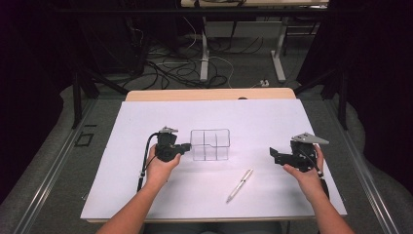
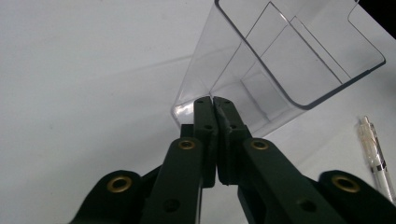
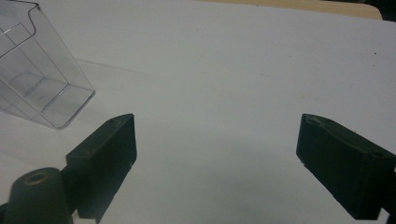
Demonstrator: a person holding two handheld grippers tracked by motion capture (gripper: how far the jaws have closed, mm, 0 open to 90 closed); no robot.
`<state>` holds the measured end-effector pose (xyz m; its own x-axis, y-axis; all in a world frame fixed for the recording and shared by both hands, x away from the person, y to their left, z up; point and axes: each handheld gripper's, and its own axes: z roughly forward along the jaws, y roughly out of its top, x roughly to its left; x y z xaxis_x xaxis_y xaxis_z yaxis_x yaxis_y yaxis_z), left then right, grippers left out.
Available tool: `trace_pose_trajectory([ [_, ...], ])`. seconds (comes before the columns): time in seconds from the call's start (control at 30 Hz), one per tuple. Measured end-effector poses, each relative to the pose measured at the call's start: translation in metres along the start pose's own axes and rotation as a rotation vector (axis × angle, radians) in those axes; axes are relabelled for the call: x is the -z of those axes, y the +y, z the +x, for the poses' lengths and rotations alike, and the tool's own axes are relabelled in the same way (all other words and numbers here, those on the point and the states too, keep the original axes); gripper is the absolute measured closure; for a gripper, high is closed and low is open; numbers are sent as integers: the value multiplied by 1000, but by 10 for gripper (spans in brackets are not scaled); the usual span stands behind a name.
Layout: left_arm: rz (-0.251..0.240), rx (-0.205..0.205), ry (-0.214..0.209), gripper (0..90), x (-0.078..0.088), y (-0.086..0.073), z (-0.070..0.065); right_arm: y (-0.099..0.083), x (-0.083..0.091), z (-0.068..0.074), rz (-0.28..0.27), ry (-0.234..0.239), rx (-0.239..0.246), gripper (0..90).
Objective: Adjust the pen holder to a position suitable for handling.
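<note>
A clear plastic box point(image 1: 209, 145) with inner dividers stands in the middle of the white sheet point(image 1: 146, 195). My left gripper point(image 1: 187, 147) is at the box's left side. In the left gripper view its jaws are pressed together at the lower edge of the clear box point(image 2: 280, 70), so the left gripper point(image 2: 214, 100) seems shut on the thin wall. My right gripper point(image 1: 273, 153) hovers open over bare sheet to the right of the box. In the right gripper view, nothing lies between the right gripper's point(image 3: 217, 126) jaws, and the clear box point(image 3: 32, 74) is at upper left.
A white pen point(image 1: 239, 185) lies on the sheet in front of the box, towards the right, and the pen point(image 2: 373, 154) lies at the right edge of the left gripper view. The wooden table edge point(image 1: 209, 94) runs behind the sheet. Cables and table legs are on the floor beyond.
</note>
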<state>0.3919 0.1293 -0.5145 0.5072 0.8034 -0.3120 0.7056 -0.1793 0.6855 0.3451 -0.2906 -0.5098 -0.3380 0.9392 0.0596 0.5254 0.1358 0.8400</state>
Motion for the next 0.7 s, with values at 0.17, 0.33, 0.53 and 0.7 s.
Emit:
trace_pose_trajectory([
  [0.17, -8, 0, 8, 834, 6, 0, 3, 1, 0, 4, 1, 12, 39, 162],
  [0.33, -32, 0, 12, 757, 14, -1, 7, 2, 0, 7, 7, 23, 90, 205],
  [0.53, -48, 3, 7, 680, 21, -1, 11, 3, 0, 12, 8, 43, 132, 252],
  [0.7, -55, -5, 8, 604, 24, -2, 10, 4, -1, 15, 15, 59, 159, 268],
])
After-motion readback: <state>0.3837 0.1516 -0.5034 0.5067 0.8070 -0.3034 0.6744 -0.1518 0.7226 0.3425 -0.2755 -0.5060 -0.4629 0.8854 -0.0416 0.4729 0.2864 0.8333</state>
